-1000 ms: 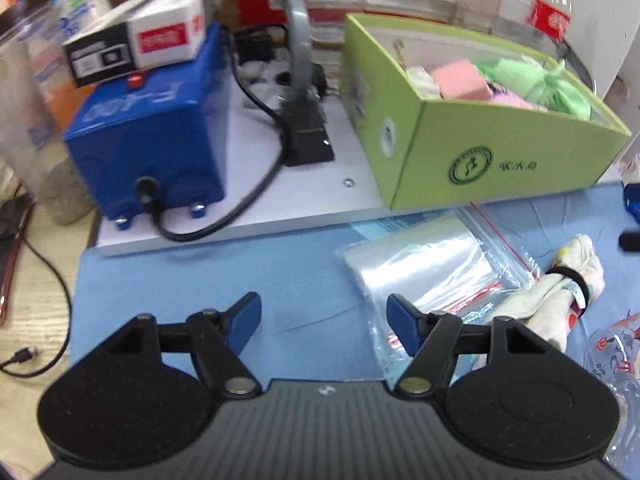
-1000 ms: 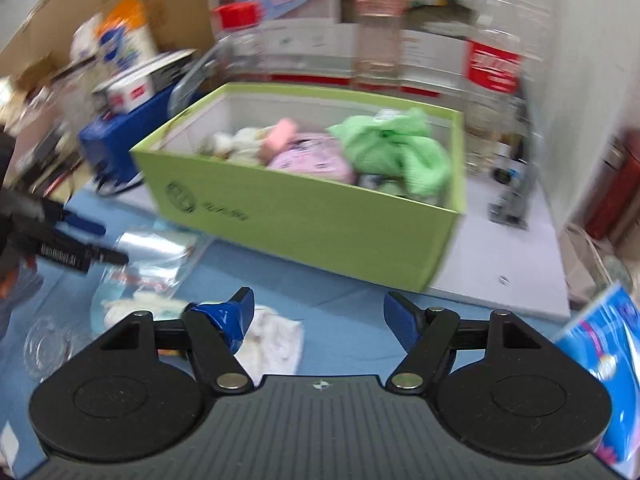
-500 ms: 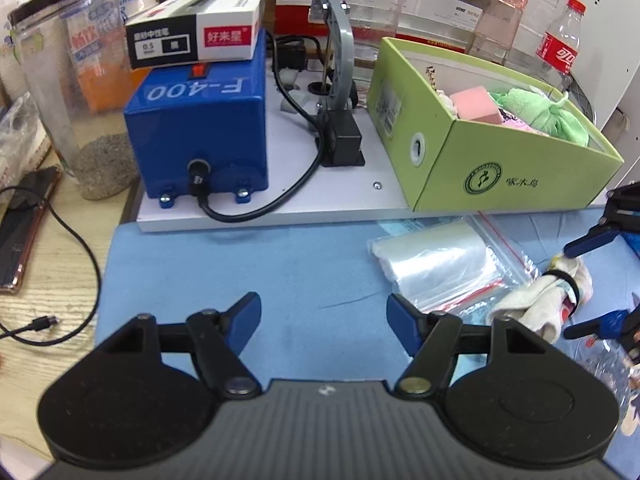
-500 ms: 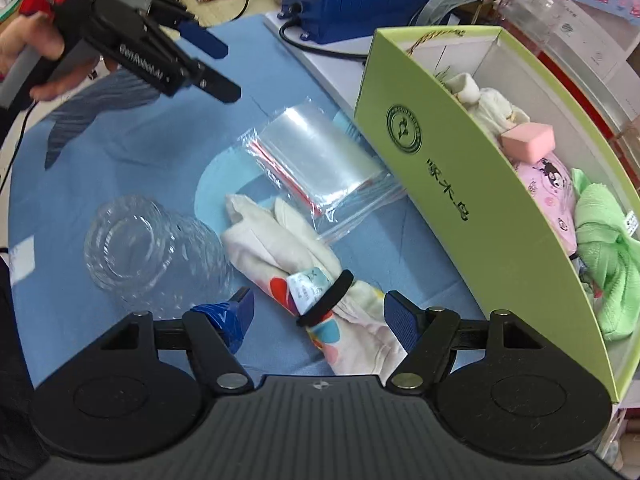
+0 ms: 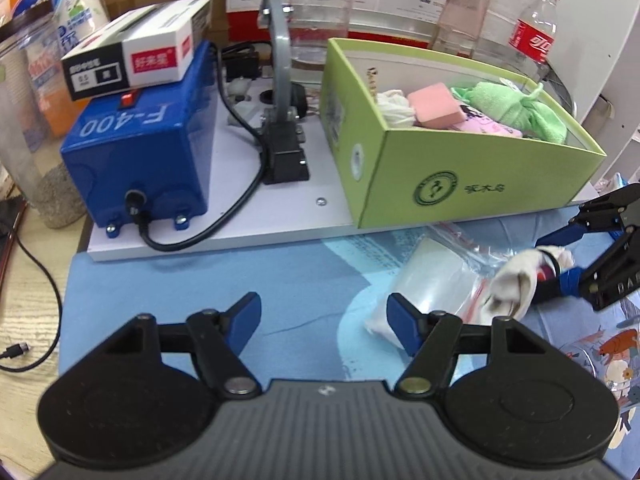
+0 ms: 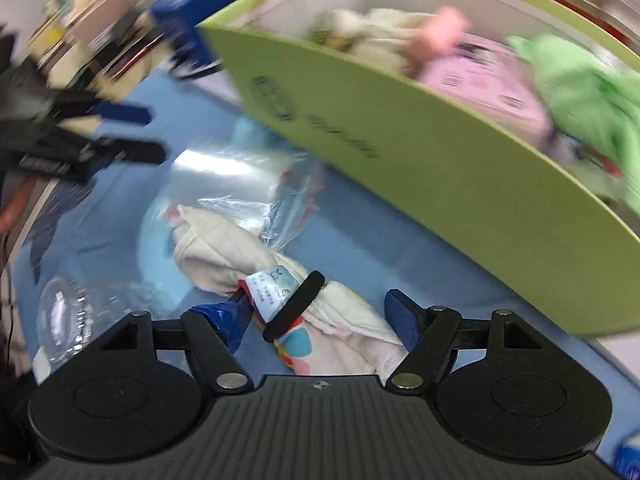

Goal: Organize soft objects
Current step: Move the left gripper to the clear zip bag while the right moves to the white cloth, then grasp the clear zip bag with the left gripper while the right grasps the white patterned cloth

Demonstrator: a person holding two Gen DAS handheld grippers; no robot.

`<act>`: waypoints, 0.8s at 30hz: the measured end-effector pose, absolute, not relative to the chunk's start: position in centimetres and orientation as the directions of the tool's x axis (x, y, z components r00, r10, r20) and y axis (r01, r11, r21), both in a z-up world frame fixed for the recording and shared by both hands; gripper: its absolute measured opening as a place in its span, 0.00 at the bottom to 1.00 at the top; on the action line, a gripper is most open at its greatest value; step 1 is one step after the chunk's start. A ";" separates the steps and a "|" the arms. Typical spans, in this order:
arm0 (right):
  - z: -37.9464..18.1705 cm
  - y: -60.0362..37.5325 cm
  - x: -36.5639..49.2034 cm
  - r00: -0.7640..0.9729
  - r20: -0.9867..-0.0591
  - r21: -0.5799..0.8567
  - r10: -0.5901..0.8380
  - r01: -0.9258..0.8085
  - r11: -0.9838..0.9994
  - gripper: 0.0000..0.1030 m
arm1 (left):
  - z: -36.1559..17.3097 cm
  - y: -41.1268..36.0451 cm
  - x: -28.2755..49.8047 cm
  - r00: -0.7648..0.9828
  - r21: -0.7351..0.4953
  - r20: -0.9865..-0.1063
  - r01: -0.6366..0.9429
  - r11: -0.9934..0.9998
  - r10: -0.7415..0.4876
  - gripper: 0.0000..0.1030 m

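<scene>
A cream cloth bundle (image 6: pixel 224 248) bound by a black band lies on the blue mat (image 5: pixel 200 280), partly on a clear zip bag (image 6: pixel 224 184). My right gripper (image 6: pixel 316 312) straddles the bundle at the band. Its jaws are opening, and the pads do not press the cloth. In the left wrist view the right gripper (image 5: pixel 560 258) reaches the bundle (image 5: pixel 516 284) from the right. My left gripper (image 5: pixel 324 312) hovers open over bare mat, with nothing between its fingers. The green box (image 5: pixel 460 168) behind holds a pink sponge (image 5: pixel 434 102), a green cloth (image 5: pixel 516 112) and a white cloth (image 5: pixel 394 108).
A blue machine (image 5: pixel 140 152) with a cable stands on a white board (image 5: pixel 256 216) left of the box. A clear glass (image 6: pixel 76 312) lies on the mat beside the bundle. Bottles (image 5: pixel 534 36) stand behind the box, and a tall jar (image 5: pixel 24 128) at far left.
My right gripper has swung down from facing the box to the bundle, which now lies between its fingers. The left gripper is about where it was.
</scene>
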State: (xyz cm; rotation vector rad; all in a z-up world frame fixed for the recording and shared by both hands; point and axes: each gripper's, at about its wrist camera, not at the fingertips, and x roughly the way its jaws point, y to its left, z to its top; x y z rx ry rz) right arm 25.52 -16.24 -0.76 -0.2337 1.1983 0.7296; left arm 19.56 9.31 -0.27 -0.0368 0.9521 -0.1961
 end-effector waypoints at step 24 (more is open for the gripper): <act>1.3 -28.1 20.2 0.494 -0.803 0.175 0.334 -0.341 0.924 0.59 | -3.1 -2.8 23.7 0.377 -0.019 -0.897 0.487 0.873 -0.230 0.70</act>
